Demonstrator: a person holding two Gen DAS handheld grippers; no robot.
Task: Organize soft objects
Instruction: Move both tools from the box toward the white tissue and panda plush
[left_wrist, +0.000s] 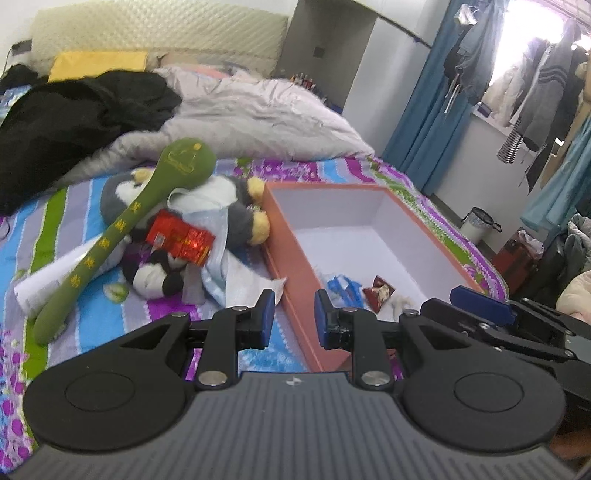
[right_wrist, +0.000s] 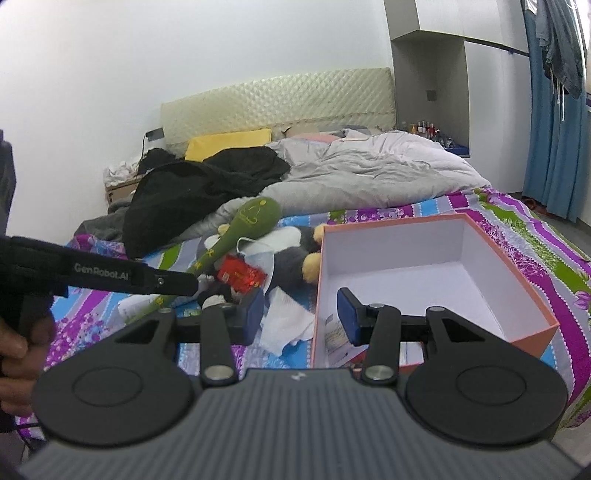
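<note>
A pile of soft things lies on the striped bedspread left of an orange box with a white inside. A long green spoon-shaped plush rests on top of the pile. Under it are a grey and white penguin plush, a black and white panda plush, a shiny red packet and a pale blue face mask. My left gripper hovers over the box's near left wall, open a little and empty. My right gripper is open wider over the same edge, above a white tissue, holding nothing.
In the box lie a blue and white wrapper and a dark red packet. A grey duvet, black clothing and a yellow pillow fill the bed's far end. A blue curtain and hanging clothes stand right.
</note>
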